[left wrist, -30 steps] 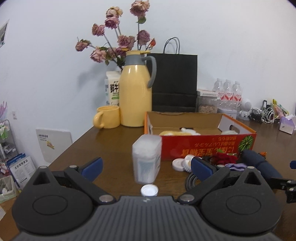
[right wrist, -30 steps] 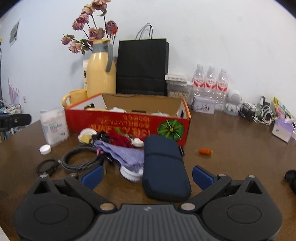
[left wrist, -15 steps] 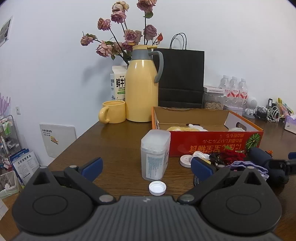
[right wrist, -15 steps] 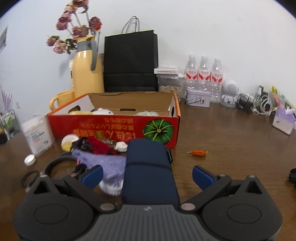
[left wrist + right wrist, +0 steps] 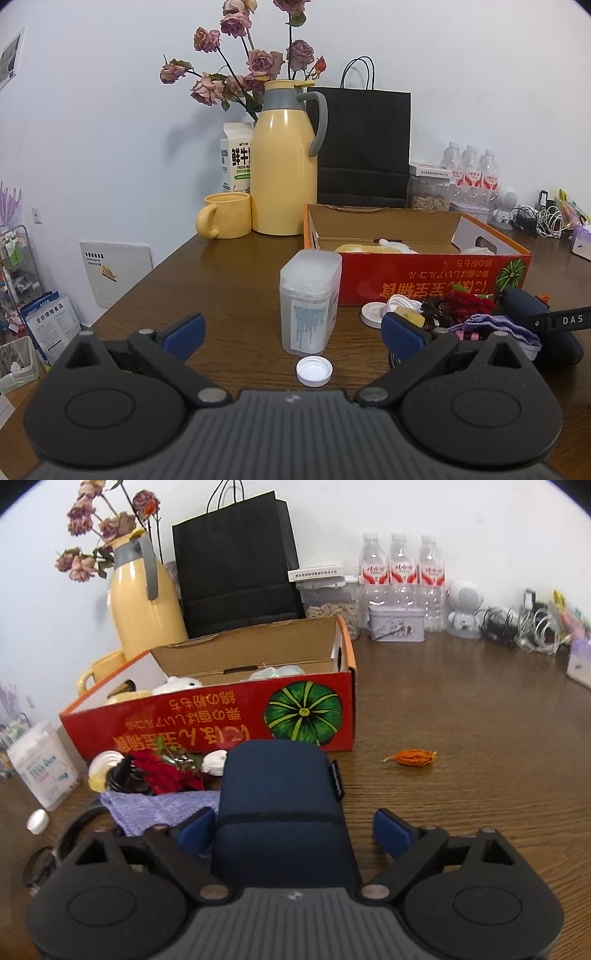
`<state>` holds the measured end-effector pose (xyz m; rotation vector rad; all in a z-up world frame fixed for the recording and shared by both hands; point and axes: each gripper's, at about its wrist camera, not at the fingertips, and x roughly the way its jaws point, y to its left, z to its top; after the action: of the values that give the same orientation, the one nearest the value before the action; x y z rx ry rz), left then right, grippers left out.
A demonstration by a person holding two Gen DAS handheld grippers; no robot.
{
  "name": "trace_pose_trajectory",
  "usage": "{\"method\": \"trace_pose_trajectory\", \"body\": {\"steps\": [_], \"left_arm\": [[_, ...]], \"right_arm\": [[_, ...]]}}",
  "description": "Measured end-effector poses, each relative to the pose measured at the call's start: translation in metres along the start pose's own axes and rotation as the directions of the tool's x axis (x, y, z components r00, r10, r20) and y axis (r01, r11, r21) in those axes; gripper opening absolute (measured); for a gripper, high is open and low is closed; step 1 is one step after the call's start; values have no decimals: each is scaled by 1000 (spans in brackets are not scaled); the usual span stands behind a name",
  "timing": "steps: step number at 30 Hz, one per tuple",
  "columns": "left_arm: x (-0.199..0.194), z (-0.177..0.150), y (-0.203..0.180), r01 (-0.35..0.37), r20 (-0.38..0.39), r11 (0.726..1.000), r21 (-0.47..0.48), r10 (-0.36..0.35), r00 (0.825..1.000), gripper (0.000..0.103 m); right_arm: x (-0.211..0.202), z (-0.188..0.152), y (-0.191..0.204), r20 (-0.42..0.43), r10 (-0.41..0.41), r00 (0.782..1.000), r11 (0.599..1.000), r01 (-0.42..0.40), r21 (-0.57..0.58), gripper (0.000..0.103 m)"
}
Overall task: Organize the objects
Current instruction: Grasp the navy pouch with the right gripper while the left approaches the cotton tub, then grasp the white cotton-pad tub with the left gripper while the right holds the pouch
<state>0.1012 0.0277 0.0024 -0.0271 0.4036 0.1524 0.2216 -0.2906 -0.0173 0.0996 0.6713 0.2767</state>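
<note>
A navy pouch (image 5: pixel 277 786) lies on the wooden table in front of a red cardboard box (image 5: pixel 207 727). My right gripper (image 5: pixel 293 829) straddles the pouch's near end. Its jaws are closing; the left pad is close to the pouch's side and a gap shows at the right pad. Left of the pouch lie a purple cloth (image 5: pixel 159 805), a red item (image 5: pixel 162 771) and white lids. My left gripper (image 5: pixel 293 330) stands open above the table, holding nothing. Ahead of it stand a clear plastic container (image 5: pixel 310 299) and a white cap (image 5: pixel 314 371).
A yellow thermos (image 5: pixel 284 170), a yellow mug (image 5: pixel 225 216) and a black paper bag (image 5: pixel 236 561) stand behind the box. Water bottles (image 5: pixel 402 572), a tin and tangled cables (image 5: pixel 532 627) line the back wall. An orange dried fruit (image 5: pixel 412 757) lies right of the pouch. A black cable (image 5: pixel 74 830) coils at the left.
My right gripper has moved forward over the navy pouch, rolled a little, and its jaws have narrowed around it. The left gripper has hardly moved.
</note>
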Motion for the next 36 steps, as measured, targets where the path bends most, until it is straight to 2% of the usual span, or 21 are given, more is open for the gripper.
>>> {"method": "trace_pose_trajectory", "body": {"steps": [2,7,12,15,20,22,32,36], "left_arm": [[0,-1,-1,1,-2,1000,1,-1,1000,103],[1,-2,0,-5,-6,1000,-1,5,1000,103],[3,-3,1,-13,-9,1000,-6,13,1000,103],[5,-2,2,-17,-11,1000,-7,17,1000,103],[11,-2,3,-26,-17,1000,-4,25,1000,103],[16,-1,3,-26,-20,1000,3,26,999,103],[57,10,-3,-16,-49,999,37,17,999,103],[81,17,-9,-37,-63,998,47,40,997,103]], "right_arm": [[0,0,-1,4,15,1000,1000,-15,2,69],[-5,-2,2,30,20,999,1000,-20,-5,63],[-10,-5,6,65,3,998,1000,-1,-28,62],[-19,-6,10,123,-12,992,999,18,-45,62],[-41,-15,25,260,-41,965,990,74,-117,62],[-46,-17,30,288,-38,957,987,80,-138,62],[-51,-19,37,309,-30,951,983,84,-162,62],[-52,-20,37,313,-38,949,983,92,-161,62]]}}
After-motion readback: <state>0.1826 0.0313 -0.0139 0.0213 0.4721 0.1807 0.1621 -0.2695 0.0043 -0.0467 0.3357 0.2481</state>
